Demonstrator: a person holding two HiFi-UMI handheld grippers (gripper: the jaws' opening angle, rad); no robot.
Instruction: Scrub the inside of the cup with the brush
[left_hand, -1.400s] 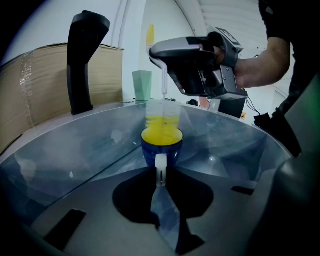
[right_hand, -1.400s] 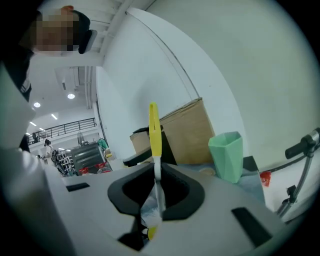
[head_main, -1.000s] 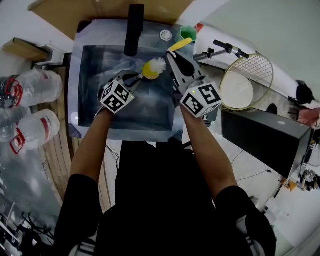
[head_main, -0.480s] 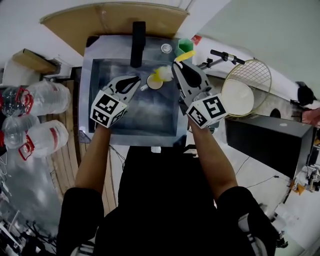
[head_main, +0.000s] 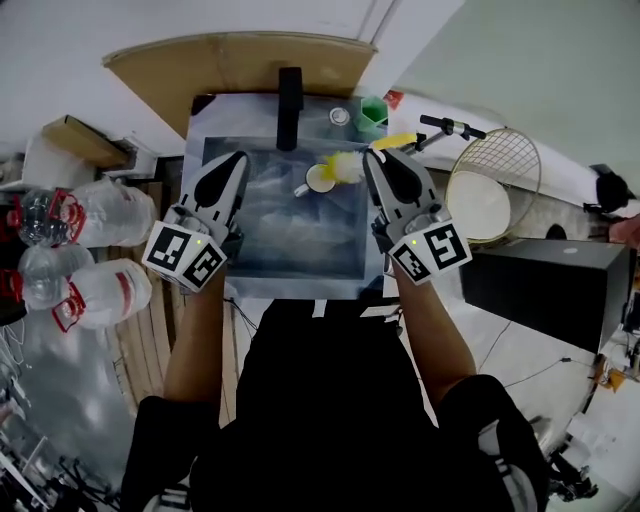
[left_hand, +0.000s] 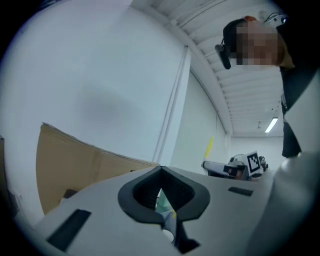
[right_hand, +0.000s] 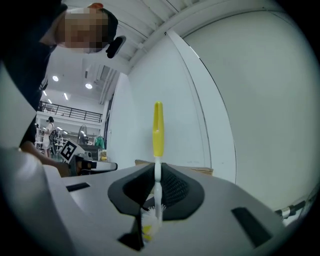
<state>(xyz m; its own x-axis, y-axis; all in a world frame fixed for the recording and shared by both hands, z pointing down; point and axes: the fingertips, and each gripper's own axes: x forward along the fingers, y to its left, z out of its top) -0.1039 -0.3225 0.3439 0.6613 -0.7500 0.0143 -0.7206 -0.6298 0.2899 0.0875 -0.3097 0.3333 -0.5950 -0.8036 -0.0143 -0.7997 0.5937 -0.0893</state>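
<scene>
Head view showed the right gripper (head_main: 383, 158) clamped on the neck of the brush (head_main: 398, 140), the bristles pointing toward the cup (head_main: 320, 179). The cup stood in the sink (head_main: 295, 285) near its back edge, just right of the faucet (head_main: 290, 95). The left gripper (head_main: 236, 160) hung over the sink's left edge, its jaws just closed together with nothing between them, while a green container (head_main: 374, 113) sat at the back right corner, a wire basket (head_main: 500, 165) beyond the right edge and water bottles (head_main: 100, 215) off the left.
</scene>
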